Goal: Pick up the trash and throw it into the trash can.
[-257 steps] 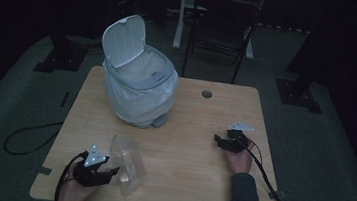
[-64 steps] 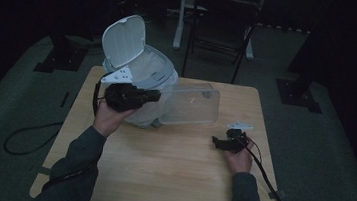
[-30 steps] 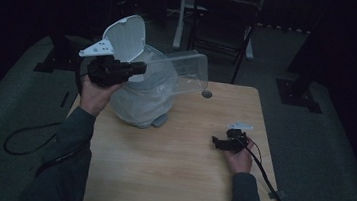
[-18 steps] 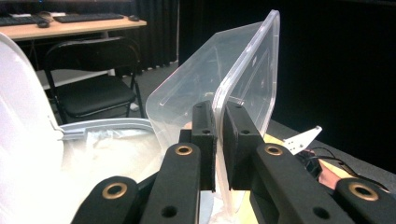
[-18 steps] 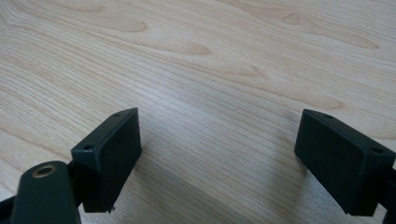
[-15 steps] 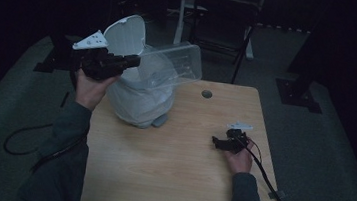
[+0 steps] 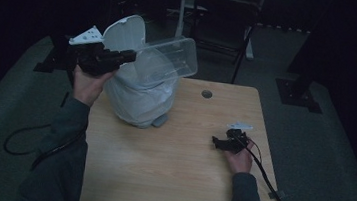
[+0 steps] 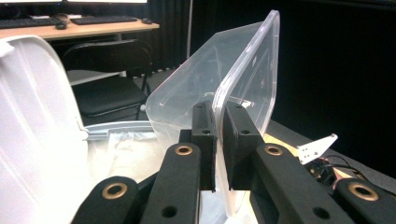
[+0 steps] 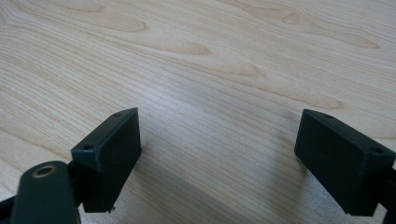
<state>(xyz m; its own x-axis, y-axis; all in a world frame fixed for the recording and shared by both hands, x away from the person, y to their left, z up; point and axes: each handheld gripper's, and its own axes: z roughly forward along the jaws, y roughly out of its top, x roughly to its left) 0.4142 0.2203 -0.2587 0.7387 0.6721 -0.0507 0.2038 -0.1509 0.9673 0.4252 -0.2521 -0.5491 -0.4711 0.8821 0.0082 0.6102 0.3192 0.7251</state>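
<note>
Clear plastic container held over lined waste bin; second gripper idle on table.

High view: left gripper [image 7: 126, 56] holds clear plastic container [image 7: 168, 61] by its rim, above the open bag-lined bin [image 7: 139, 94] at the wooden table [image 7: 168, 175]'s far left; near half of the top is bare. Right gripper [image 7: 218, 143] rests near the right edge.
Left gripper view: jaws pinch the container [image 8: 243, 88] rim; raised bin lid [image 8: 32, 121] just left.
Right gripper view: jaws wide apart over bare wood.

Black folding chair [image 7: 225, 22] behind wooden table [image 7: 179, 171]
</note>
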